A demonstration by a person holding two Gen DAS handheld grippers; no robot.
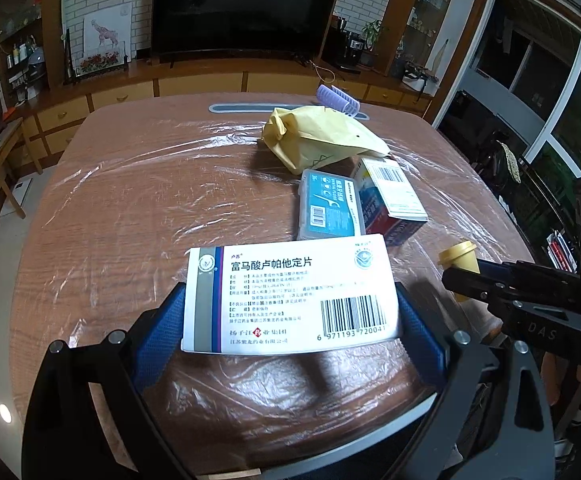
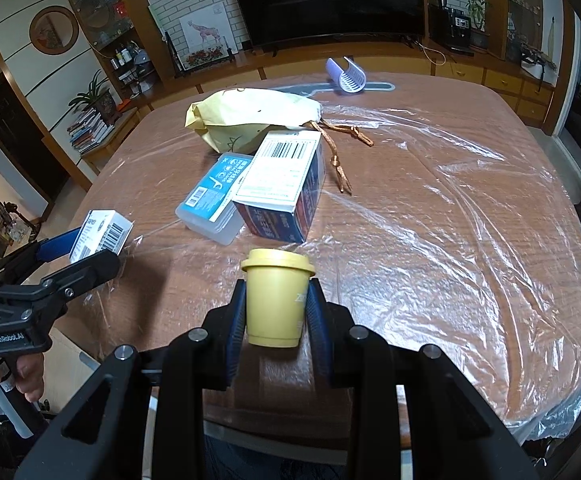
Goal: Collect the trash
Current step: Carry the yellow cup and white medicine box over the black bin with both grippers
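My left gripper (image 1: 290,304) is shut on a white medicine box (image 1: 290,296) with a barcode, held above the near table edge; it also shows in the right wrist view (image 2: 100,234). My right gripper (image 2: 276,304) is shut on a small yellow cup (image 2: 276,300) with a lid, held upright above the table; the cup shows at the right of the left wrist view (image 1: 460,258). On the table lie a blue floss case (image 2: 214,200), a blue-and-white carton (image 2: 286,188) and a yellow paper bag (image 2: 246,118).
The wooden table (image 2: 430,220) is covered in clear plastic film. A brown cord (image 2: 342,152) lies beside the bag. A lilac hair roller (image 2: 348,74) sits at the far edge. A TV cabinet (image 1: 210,84) stands behind the table.
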